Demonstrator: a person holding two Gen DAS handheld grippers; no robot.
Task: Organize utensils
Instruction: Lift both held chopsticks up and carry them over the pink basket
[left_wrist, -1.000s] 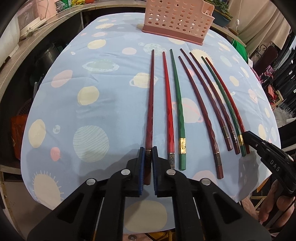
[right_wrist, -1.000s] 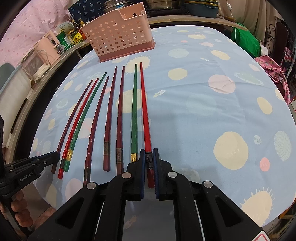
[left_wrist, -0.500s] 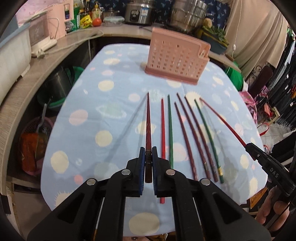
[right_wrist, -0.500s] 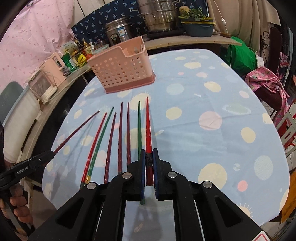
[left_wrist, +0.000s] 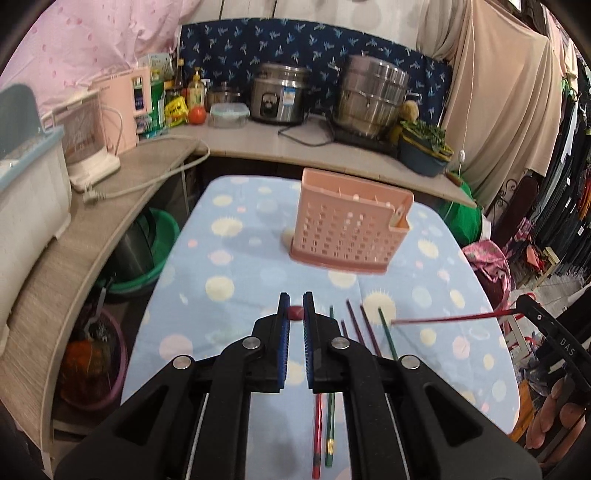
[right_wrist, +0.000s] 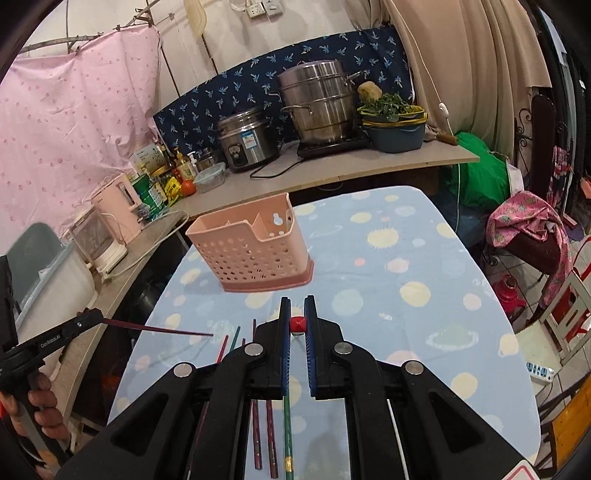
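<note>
1. Dark-red chopstick sits clamped in the left gripper, seen end-on; a second ago it lay on the surface in the row.
2. The right gripper likewise pinches a red chopstick, also lifted clear.
3. Both now point toward the empty pink basket, so dropping them in looks next; six chopsticks remain on the cloth.
4. Readable writing: "DAS" on the right gripper, "GenRobot.AI" on the left.

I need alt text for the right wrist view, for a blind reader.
The right gripper holds a red chopstick end-on, above a blue patterned tablecloth. A pink basket stands beyond; more chopsticks lie below.
</note>
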